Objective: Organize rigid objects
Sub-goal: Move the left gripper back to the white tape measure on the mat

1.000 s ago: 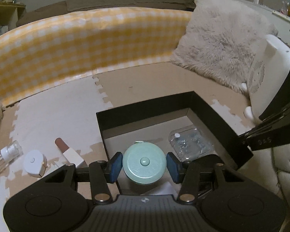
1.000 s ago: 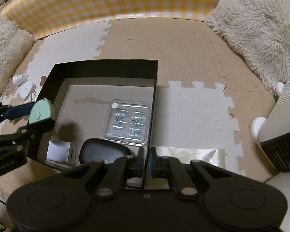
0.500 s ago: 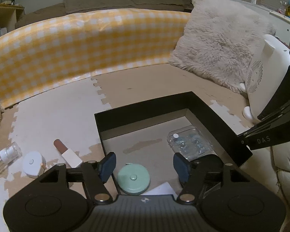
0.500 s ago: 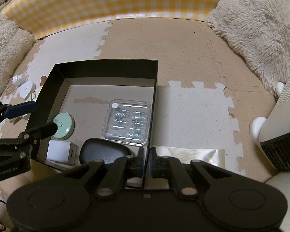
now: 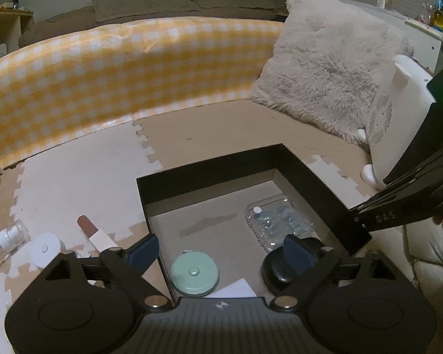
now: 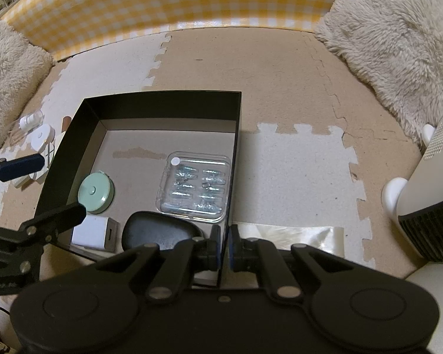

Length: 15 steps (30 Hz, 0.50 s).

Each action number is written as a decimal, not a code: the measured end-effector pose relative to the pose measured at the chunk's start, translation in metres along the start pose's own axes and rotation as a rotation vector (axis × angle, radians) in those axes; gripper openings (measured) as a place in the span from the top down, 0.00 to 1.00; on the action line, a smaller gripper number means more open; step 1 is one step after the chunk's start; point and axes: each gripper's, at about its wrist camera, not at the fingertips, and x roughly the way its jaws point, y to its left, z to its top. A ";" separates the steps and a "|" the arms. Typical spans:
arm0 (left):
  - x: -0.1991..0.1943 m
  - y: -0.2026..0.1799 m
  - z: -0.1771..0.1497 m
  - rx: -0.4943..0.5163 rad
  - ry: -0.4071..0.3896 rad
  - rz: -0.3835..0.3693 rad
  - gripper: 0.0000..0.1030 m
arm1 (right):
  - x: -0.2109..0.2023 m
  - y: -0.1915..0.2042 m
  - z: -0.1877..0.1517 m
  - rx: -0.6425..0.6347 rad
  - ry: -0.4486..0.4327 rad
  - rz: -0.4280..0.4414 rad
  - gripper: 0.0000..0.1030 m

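Green tape measure (image 5: pixel 194 273) flat in box (image 5: pixel 316 177) (round, axis unclear); left gripper (image 5: pixel 220 250) opening.

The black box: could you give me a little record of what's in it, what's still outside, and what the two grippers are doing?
box: black, open top
inside: green disc, clear case, white cube, black pouch
outside, on mat: lipstick, white disc, small bottle
left gripper: jaws opening, nothing between them
right gripper: shut on the box wall
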 end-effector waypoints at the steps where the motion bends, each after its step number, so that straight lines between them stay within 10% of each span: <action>1: -0.002 0.000 0.001 -0.005 -0.009 -0.001 0.04 | 0.000 0.000 0.000 0.000 0.000 0.000 0.95; 15: -0.017 0.049 0.017 -0.164 -0.077 0.116 0.00 | 0.000 0.000 0.000 0.000 0.000 0.000 0.95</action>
